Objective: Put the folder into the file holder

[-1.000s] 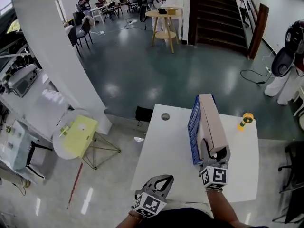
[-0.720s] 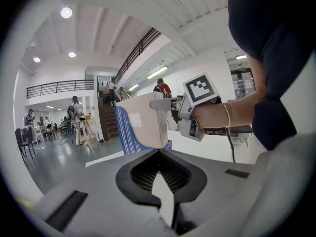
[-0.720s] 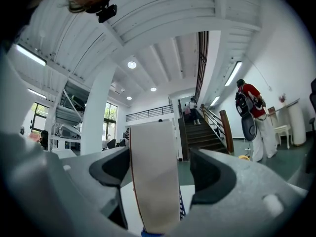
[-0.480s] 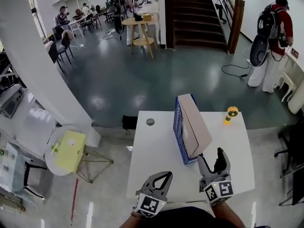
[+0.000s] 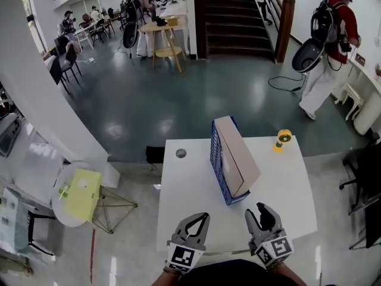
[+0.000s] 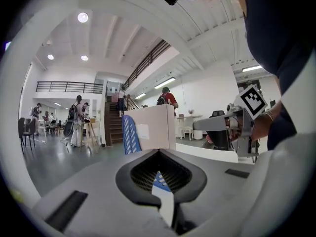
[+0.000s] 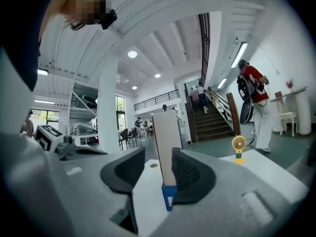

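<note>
Folder point(image 5: 240, 158): thick, tan, plain faces. It stands on edge inside the file holder point(image 5: 217, 164), its top tilted toward the right-gripper side.

File holder: blue, slotted wall, upright, open at the top.

Both sit just ahead of the right gripper point(image 5: 260, 211), clear of its tips. That gripper's jaws have just been closing, with nothing between the pads.

From the left gripper point(image 5: 199, 220), both lie ahead and to the right, farther off.

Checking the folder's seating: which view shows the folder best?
Head view: it shows the whole folder standing in the blue file holder from above. The left gripper view shows its broad side, bottom hidden; the right gripper view shows only its narrow end.
</note>
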A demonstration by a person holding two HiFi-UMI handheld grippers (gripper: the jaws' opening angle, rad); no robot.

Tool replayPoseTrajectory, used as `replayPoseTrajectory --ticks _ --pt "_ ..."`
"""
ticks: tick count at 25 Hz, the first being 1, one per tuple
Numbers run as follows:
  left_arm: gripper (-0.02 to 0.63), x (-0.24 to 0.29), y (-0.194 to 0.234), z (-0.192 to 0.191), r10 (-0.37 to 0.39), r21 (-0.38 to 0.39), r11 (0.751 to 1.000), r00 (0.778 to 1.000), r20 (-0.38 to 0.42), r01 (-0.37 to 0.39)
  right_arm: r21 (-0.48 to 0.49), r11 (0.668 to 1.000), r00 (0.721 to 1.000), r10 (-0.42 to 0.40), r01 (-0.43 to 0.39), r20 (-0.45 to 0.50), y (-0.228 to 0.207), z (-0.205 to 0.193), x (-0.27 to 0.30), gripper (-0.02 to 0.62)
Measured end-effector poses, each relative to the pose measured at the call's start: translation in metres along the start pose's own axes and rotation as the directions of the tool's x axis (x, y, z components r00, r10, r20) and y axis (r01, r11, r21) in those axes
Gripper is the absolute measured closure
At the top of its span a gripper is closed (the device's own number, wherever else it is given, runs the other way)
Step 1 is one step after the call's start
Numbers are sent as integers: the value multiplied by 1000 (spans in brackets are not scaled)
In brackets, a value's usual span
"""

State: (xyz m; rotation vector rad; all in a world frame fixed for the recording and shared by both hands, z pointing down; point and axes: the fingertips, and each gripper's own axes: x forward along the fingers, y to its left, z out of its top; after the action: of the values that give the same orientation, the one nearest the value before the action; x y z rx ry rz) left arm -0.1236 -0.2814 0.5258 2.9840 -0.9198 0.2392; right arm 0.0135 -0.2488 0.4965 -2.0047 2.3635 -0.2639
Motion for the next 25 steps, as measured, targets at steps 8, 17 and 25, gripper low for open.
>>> replayPoseTrajectory --ticks 8,17,25 --pt "607 -4 -3 -8 -14 10 1000 1000 -19 14 59 998 1000 -5 6 -4 4 4 -5 594" --pt "607 -11 1 -8 7 -4 1000 1000 -22 -8 7 999 998 32 -31 -52 12 -5 1 595" --pt "607 -10 -2 -11 -6 8 1000 1000 -29 6 -6 998 996 59 -60 -72 16 -15 4 595"
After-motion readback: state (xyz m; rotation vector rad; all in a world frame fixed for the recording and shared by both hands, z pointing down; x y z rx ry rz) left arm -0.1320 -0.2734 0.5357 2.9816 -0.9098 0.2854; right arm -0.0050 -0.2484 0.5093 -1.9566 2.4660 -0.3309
